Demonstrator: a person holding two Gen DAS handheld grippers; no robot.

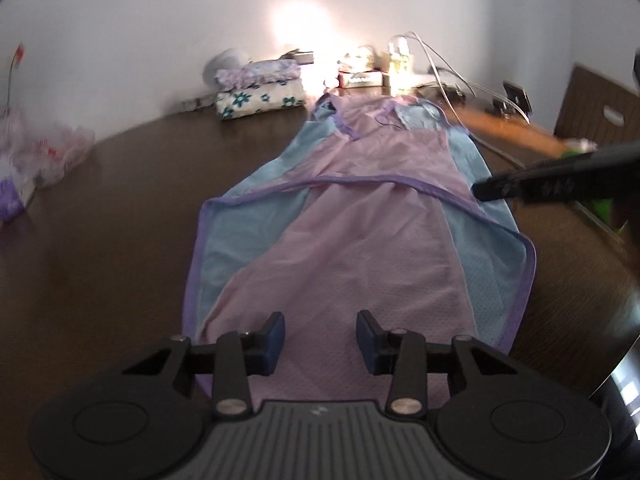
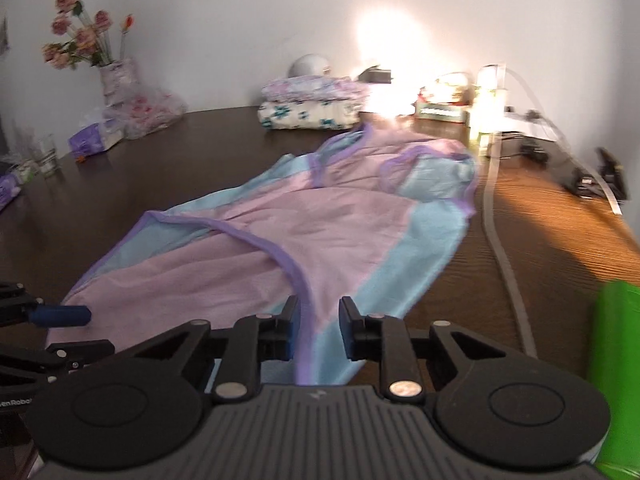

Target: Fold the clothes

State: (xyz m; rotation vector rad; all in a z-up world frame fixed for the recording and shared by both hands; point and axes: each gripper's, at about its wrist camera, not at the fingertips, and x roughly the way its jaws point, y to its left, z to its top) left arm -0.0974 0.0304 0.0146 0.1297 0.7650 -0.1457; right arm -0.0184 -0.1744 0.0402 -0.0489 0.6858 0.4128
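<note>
Item: pink-and-blue mesh dress with purple binding (image 1: 352, 216), light, limp, slippery; we take its near hem with left gripper (image 1: 321, 340) and right gripper (image 2: 316, 330), both parted, empty

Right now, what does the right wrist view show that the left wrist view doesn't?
Only the right wrist view: a vase of pink flowers and a drinking glass at the table's far left. Only the left: a chair back far right. Both: the pink-and-blue garment spread on the dark table, and folded floral clothes by the wall.

Both wrist views look down along the same garment (image 1: 352, 216).
</note>
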